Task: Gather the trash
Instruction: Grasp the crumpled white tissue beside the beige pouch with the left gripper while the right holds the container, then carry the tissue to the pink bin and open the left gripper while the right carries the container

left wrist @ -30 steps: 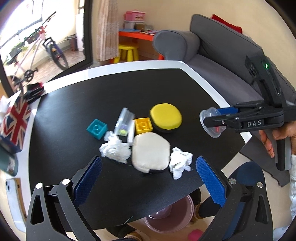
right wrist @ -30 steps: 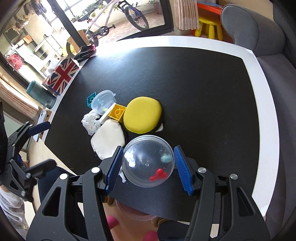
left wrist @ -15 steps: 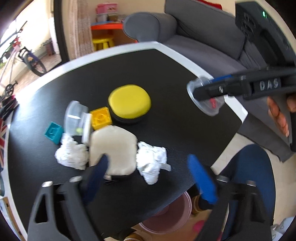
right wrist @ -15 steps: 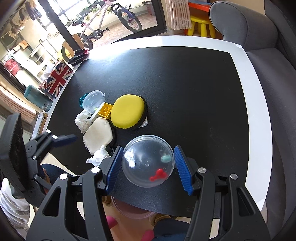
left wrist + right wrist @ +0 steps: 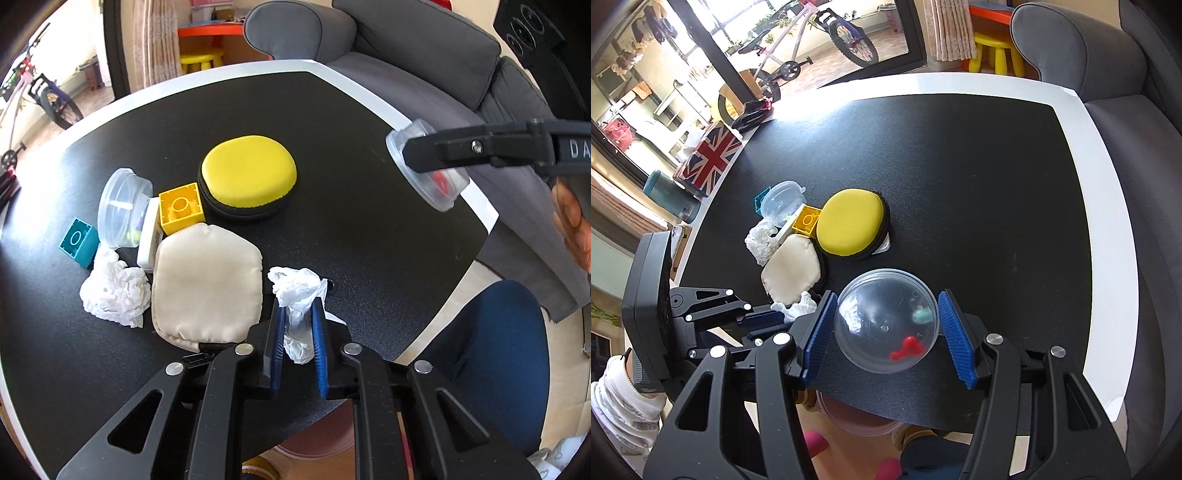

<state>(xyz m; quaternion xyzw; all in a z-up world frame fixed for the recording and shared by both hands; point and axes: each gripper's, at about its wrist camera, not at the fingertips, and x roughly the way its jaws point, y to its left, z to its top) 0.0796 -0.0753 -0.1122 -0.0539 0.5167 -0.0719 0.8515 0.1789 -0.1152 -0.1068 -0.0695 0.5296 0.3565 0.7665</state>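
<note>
Pink bin (image 5: 857,421) mostly under table (image 5: 1108,258)

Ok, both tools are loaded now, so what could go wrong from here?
The left tool pinches only the tail of the crumpled white tissue; it may slip or tear when lifted. The clear round plastic container in the right tool is smooth and curved, so it could pop out.

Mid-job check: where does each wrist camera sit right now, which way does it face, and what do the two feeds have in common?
Left wrist: on the left gripper, facing forward and down over the black table toward the sofa; jaws closed on a crumpled tissue; the person's blue-clad knee and right fingers show.
Right wrist: on the right gripper, looking down the table toward the window; jaws holding a clear plastic container; the left sleeve shows.
Shared: yellow pouch, beige pouch, yellow block, and each sees the other gripper.
</note>
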